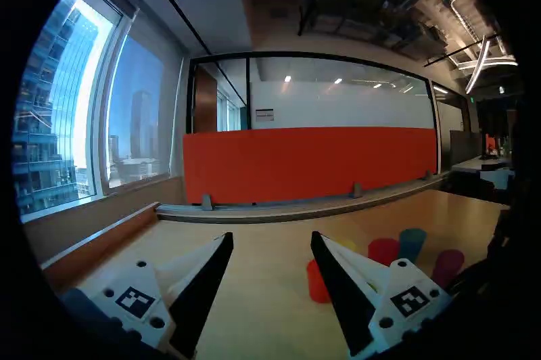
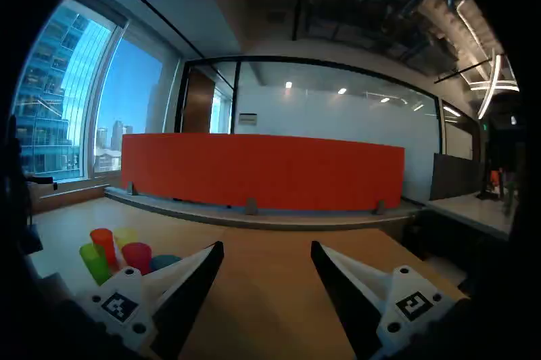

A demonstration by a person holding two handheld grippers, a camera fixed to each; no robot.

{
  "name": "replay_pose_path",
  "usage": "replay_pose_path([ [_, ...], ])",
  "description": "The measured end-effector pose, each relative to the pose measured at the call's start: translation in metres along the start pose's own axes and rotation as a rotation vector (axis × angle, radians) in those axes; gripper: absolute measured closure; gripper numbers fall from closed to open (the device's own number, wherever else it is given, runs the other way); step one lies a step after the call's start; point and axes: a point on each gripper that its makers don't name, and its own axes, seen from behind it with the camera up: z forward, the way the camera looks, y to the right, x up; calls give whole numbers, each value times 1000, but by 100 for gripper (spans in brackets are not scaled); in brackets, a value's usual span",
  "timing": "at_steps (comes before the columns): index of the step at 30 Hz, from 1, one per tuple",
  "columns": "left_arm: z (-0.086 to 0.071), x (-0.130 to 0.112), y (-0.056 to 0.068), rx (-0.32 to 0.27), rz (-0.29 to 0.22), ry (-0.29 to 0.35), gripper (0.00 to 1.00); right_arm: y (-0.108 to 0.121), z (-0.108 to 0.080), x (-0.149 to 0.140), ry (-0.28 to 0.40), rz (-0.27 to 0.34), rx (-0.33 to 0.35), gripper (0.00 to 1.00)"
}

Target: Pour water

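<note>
Left gripper view: your left gripper (image 1: 271,235) is spread wide, empty, nr orange cup (image 1: 316,283); right gripper (image 2: 267,245) likewise, over table (image 2: 270,312).

Cups (image 1: 383,250) clustered on table (image 1: 270,292), partition (image 1: 311,164) behind them

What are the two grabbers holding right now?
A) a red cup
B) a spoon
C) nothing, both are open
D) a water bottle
C: the left gripper and the right gripper are both spread wide with only the table between their tips; the cups stand off to the side.
</note>
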Motion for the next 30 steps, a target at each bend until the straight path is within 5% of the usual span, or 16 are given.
replay_pose_path([
  [20, 24, 103, 11, -115, -37, 10, 15, -4, 10, 96, 10, 16, 50, 0],
  [30, 22, 109, 23, -200, -40, -9, 16, -14, 5, 105, 11, 29, 119, 0],
])
